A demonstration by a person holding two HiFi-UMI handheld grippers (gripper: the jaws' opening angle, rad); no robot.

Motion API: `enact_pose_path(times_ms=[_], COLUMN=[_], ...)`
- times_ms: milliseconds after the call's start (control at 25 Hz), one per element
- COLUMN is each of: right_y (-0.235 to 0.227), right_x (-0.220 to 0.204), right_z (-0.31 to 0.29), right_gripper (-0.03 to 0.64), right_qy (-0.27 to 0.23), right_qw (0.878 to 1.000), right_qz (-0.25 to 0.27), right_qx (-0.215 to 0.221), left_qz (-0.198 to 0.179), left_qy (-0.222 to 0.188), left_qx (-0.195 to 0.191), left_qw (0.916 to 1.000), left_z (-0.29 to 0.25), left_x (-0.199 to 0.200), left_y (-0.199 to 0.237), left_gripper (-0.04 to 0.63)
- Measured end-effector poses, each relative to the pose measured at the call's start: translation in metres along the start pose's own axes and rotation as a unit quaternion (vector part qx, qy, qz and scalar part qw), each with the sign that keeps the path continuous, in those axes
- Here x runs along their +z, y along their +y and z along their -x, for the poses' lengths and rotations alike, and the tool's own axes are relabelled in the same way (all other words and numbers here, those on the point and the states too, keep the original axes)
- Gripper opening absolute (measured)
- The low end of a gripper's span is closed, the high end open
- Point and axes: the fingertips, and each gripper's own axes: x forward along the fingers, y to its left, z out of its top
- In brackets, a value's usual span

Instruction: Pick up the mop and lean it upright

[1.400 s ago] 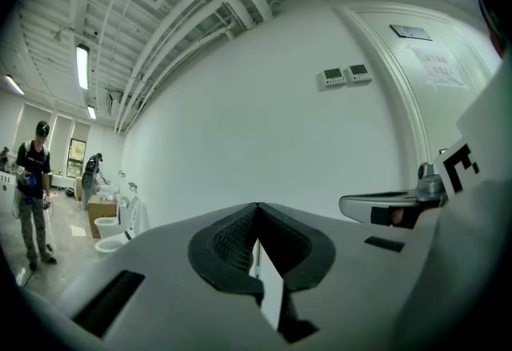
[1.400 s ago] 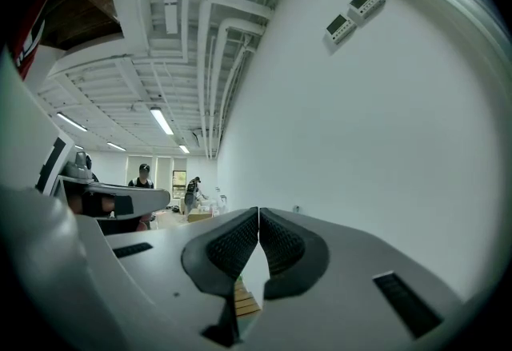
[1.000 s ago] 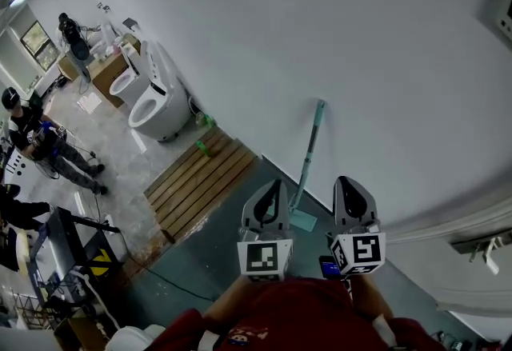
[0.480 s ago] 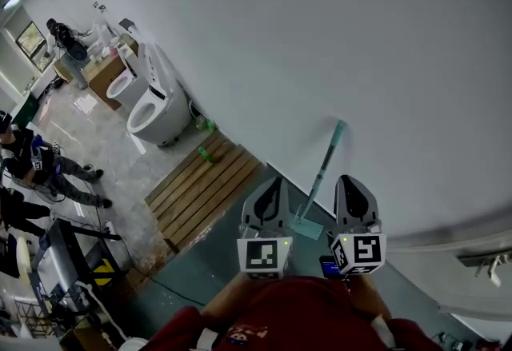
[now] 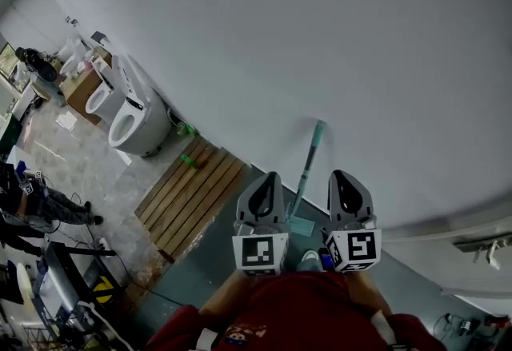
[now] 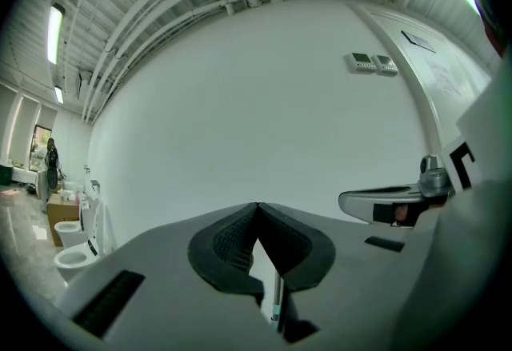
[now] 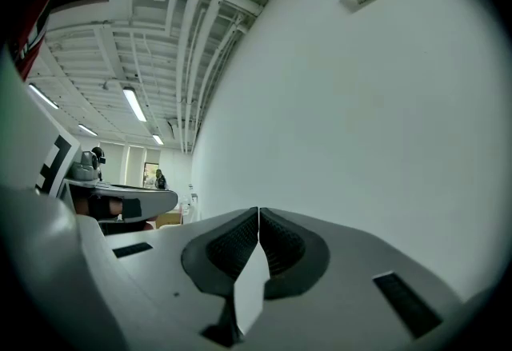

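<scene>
Mop [image 5: 306,169]: leans tilted against the white wall [image 5: 320,37]. Its teal handle runs up the wall, and its flat head sits on the dark floor [image 5: 200,269] at the wall's foot, just ahead of both grippers and between them.
Left gripper [image 6: 257,217]: the jaws meet tip to tip with nothing held. A thin strip of the mop handle shows through the gap below the pads, clear of them.
Right gripper [image 7: 258,217]: the jaws are pressed together, empty, and face bare wall.
Slatted platform [image 5: 188,193]: wooden, lying on the floor along the wall, left of the mop.
Green thing [image 5: 188,159]: small, perhaps a bottle, at the platform's far edge.
Toilets [image 5: 128,113]: white, further left along the wall.
Person [image 5: 40,205]: at the far left edge, well apart from the mop.
</scene>
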Motion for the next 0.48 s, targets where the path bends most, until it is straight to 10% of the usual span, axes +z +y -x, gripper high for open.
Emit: enact_pose_path(times_ms=[480], right_y=[-0.025], right_x=[-0.007], right_z=[-0.007], right_gripper=[0.020], right_qy=[0.005], right_qw=[1.000], right_qz=[-0.010], right_qx=[0.011], left_qz=[0.007], left_qy=[0.006], left_qx=[0.005], left_qw=[0.9999], left_z=[-0.020], left_x=[-0.006], left_y=[-0.023], left_gripper=[0.014])
